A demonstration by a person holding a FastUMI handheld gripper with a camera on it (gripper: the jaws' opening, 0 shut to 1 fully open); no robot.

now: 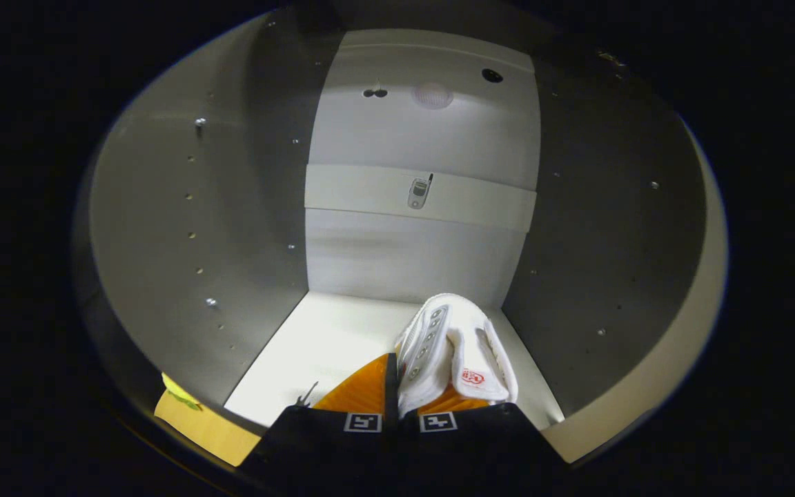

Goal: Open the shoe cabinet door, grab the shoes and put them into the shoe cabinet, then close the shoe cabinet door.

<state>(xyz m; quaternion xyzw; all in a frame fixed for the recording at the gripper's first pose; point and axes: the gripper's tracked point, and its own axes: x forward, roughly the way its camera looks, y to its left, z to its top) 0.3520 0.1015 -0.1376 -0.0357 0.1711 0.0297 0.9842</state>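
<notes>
You had the gripper (392, 386) well inside the open shoe cabinet (232, 207), its 2 fingers drawn close together and pinched on the white shoe (456, 345); the shoe's upper edge ran up between them, so I judged it gripped rather than merely touched. The shoe lay on its side just ahead of the fingers, toward the right wall and short of the back panel (418, 131); whether it already rested on the cabinet floor (328, 338) or hung just above it, I could not tell.

As for progress: the door was evidently open, since you were looking into the interior, and the shoe had been fetched and carried in; that put you, by my reckoning, at the placing step. What was left for you was to part the fingers, draw the gripper out, and shut the door; if a 2nd shoe was to go in, nothing here showed it, and the floor to the left of this shoe was bare enough to take 1.

The interior was plain grey panel on both sides, dotted with rows of shelf-pin holes and a few metal pins; a pale horizontal rail (418, 197) crossed the back panel with a small metal fitting at its middle, and a round dark hole sat near the top. The floor was white and brightly lit near the front; a strip of light wood (197, 424) showed outside the cabinet's front left corner.
</notes>
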